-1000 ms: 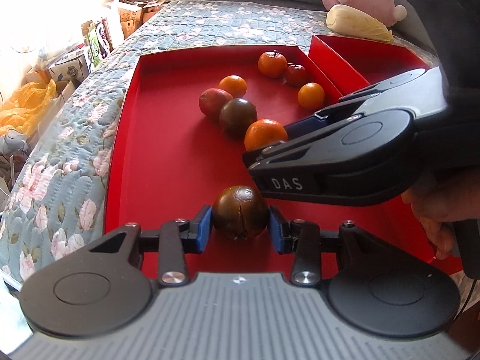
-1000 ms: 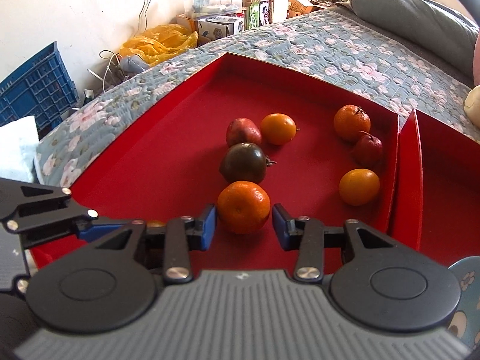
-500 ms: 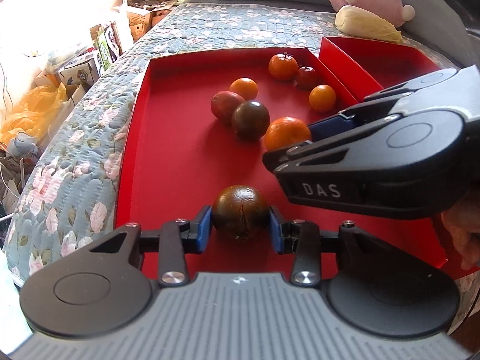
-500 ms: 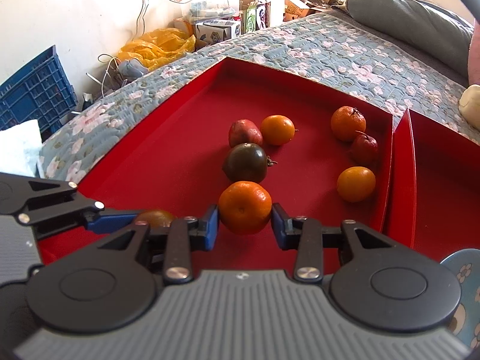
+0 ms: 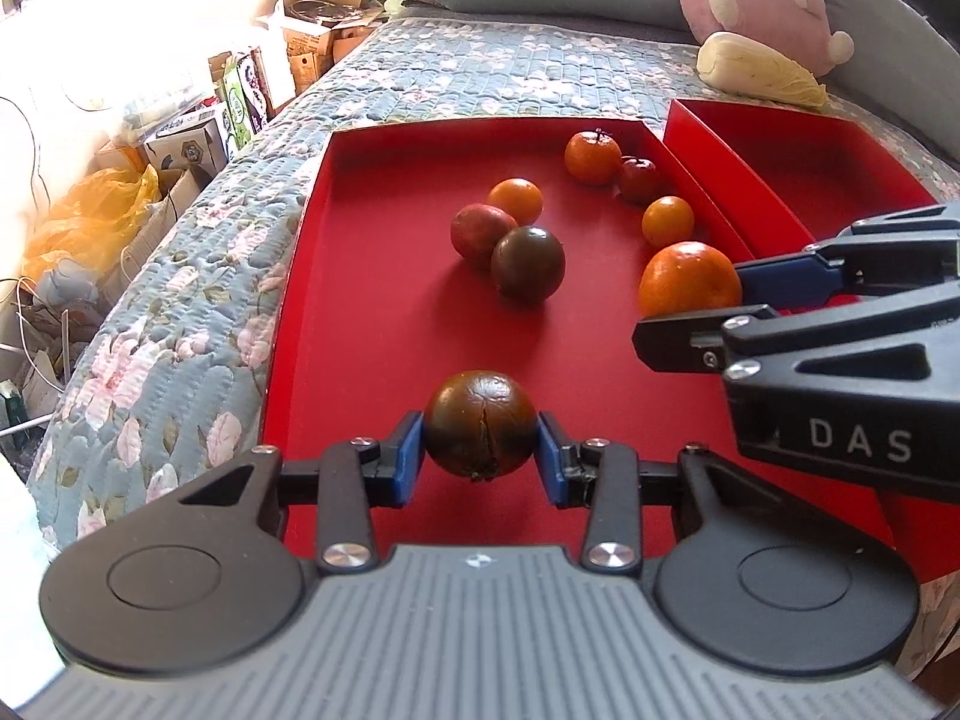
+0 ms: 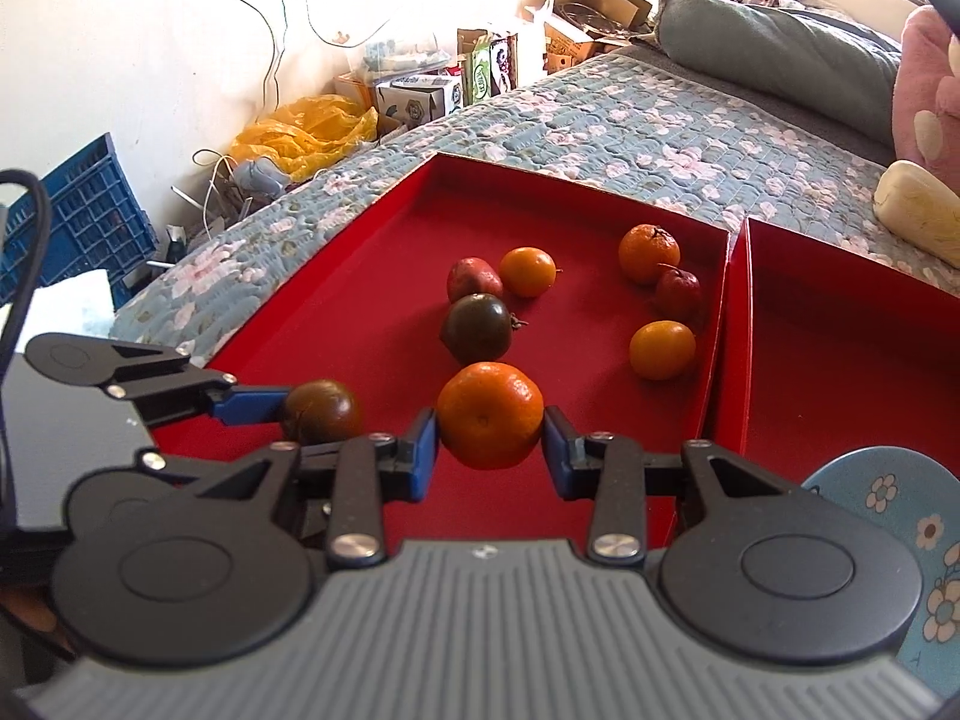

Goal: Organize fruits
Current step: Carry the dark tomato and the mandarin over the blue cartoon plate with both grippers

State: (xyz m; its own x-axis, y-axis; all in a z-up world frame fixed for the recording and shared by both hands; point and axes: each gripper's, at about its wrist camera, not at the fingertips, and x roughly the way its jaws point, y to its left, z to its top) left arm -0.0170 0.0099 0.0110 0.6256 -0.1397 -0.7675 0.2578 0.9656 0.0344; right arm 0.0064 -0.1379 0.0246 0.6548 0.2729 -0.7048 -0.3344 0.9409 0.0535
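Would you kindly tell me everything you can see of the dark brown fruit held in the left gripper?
The dark brown fruit is round and smooth, brownish-green with an orange-red tinge and a glossy highlight on top. A dark crack runs down its front face to a small stub at the bottom. The left gripper is shut on it, one blue finger pressed against each side. It sits at the near end of the big red tray, apart from the other fruit; whether it touches the tray floor cannot be told.

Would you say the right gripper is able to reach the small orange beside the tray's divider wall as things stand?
Probably not yet: the right gripper is shut on a large orange, though the path to the small orange looks unobstructed.
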